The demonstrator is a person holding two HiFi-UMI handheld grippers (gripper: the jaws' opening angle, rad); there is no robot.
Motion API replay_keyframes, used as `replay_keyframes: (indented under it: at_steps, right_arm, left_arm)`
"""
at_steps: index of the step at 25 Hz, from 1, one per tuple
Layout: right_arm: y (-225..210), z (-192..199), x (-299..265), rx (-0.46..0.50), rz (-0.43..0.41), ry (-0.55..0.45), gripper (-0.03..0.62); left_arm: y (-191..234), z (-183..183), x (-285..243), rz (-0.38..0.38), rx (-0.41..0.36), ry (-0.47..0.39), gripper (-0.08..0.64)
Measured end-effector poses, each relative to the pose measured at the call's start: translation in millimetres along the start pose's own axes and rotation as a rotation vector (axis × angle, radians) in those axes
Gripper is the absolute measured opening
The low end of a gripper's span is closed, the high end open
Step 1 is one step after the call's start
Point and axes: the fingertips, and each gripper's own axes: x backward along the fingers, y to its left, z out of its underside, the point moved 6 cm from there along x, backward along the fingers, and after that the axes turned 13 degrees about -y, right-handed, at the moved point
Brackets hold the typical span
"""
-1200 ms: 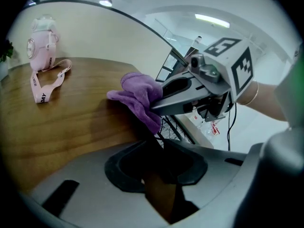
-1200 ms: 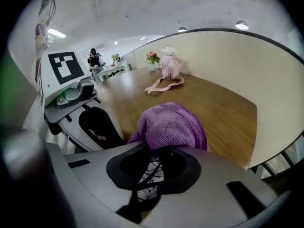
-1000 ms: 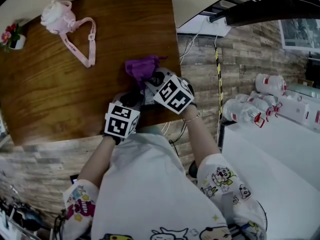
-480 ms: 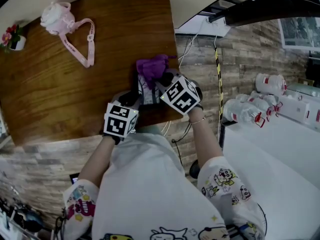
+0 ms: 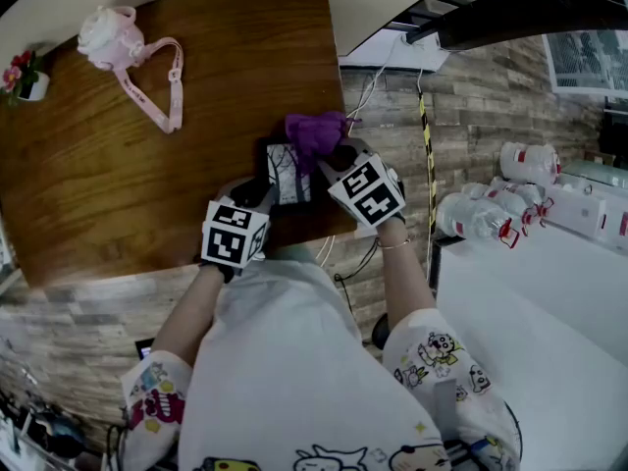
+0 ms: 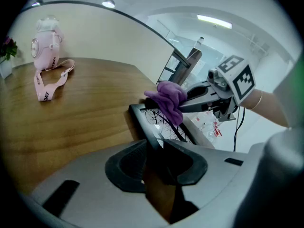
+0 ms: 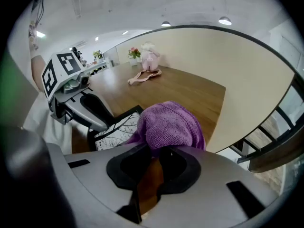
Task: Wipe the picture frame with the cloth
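A black picture frame point(image 5: 287, 173) with a tree print lies near the table's right front corner. My left gripper point(image 5: 263, 196) is shut on the frame's near edge point(image 6: 153, 137) and holds it in place. My right gripper point(image 5: 339, 157) is shut on a bunched purple cloth point(image 5: 316, 129), which rests on the frame's far right corner point(image 6: 170, 99). In the right gripper view the cloth point(image 7: 168, 126) fills the space in front of the jaws and hides part of the frame point(image 7: 116, 129).
A pink bottle with a strap point(image 5: 108, 33) sits at the far left of the wooden table point(image 5: 147, 184), with a small flower pot point(image 5: 25, 75) beyond it. The table's right edge runs just beside the frame, with cables and floor below it. Water bottles point(image 5: 491, 214) stand on the right.
My right gripper has dragged the purple cloth to the right across the frame, uncovering the print. The left gripper has stayed put on the frame's edge.
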Motion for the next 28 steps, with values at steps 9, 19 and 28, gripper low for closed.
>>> replay_keyframes:
  at_steps: [9,19,28]
  right_arm:
    - [-5.7,8.5,20.6,-0.015,0.065,-0.020,0.044]
    - [44.1,-37.2,24.8,0.086,-0.106,-0.152,0.046]
    - [74.7,-19.4,-12.3,0.301,-0.205,0.002,0.046]
  left_arm:
    - [-0.7,-1.3,-0.3,-0.001,0.000,0.000,0.107]
    - [-1.2,-1.5,-1.3,-0.001,0.003,0.001,0.107]
    - [-0.5,-2.1,-1.0,-0.002,-0.001,-0.003,0.107]
